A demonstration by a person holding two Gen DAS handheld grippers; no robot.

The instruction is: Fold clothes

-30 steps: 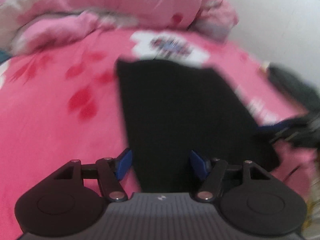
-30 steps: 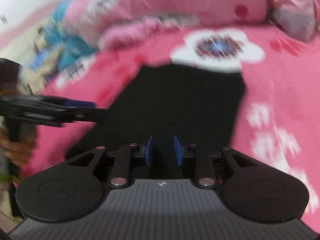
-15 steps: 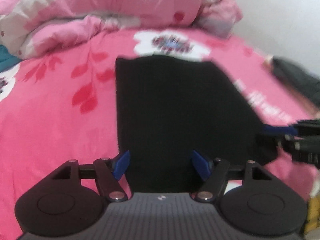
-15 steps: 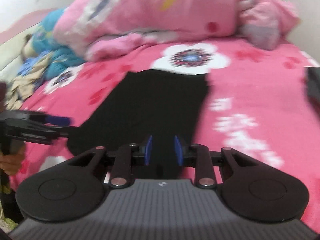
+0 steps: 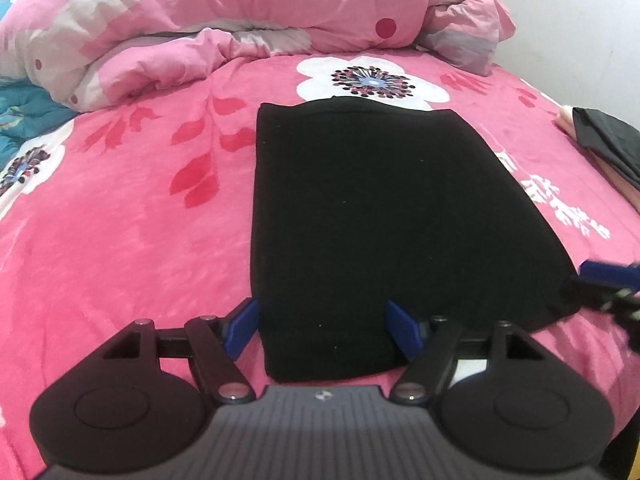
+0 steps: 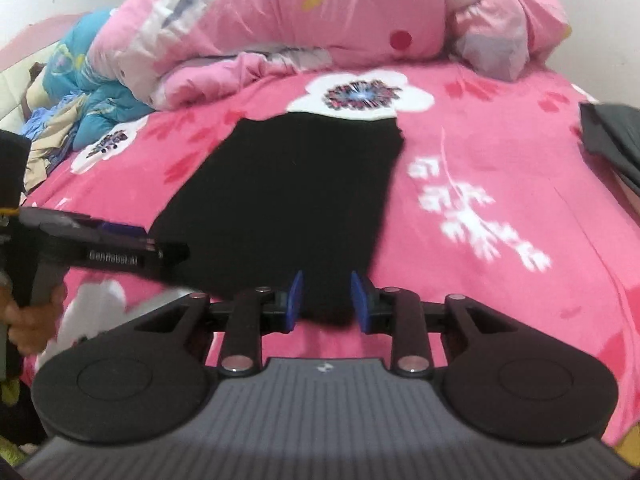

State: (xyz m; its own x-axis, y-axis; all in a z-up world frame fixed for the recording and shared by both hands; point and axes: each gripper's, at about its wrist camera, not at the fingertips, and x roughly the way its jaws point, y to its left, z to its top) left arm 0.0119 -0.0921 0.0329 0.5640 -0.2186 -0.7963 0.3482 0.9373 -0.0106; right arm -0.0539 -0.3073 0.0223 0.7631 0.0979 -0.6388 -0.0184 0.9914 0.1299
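Black garment [image 5: 372, 216] lies flat on the pink bedsheet [image 5: 120, 240], mid-bed, already folded to a narrow rectangle with the long axis running near to far. Far edge touches the white flower print [image 5: 372, 80]; near edge sits just ahead of both grippers. Bunched pink quilt [image 5: 240, 12] is piled at the far end, well apart from the garment. A second dark folded item [image 6: 612, 140] lies at the right edge of the bed, apart.

Left gripper [image 5: 322, 330]: jaws wide apart, straddling the near-left corner of the garment, pads not pressing the cloth. Nothing held.

Right gripper [image 6: 326, 302]: jaws opening, a small gap between the pads, with the near-right corner of the garment in line between them. The pads do not look to press the cloth; contact is hard to read, since black cloth against black linkage hides the edge. I take it as a release, not a grip.

Step, as a judgement: lengthwise folds look done and both grippers are at the near hem, either letting go or lining up for the next fold. Likely remaining: fold near end over to far end to halve the rectangle.

Next move calls for: both grippers dropping onto the near corners, pinching all layers at once, then lifting evenly and carrying toward the far edge. Risk: catching only the top layer, or uneven lift skewing the stack.
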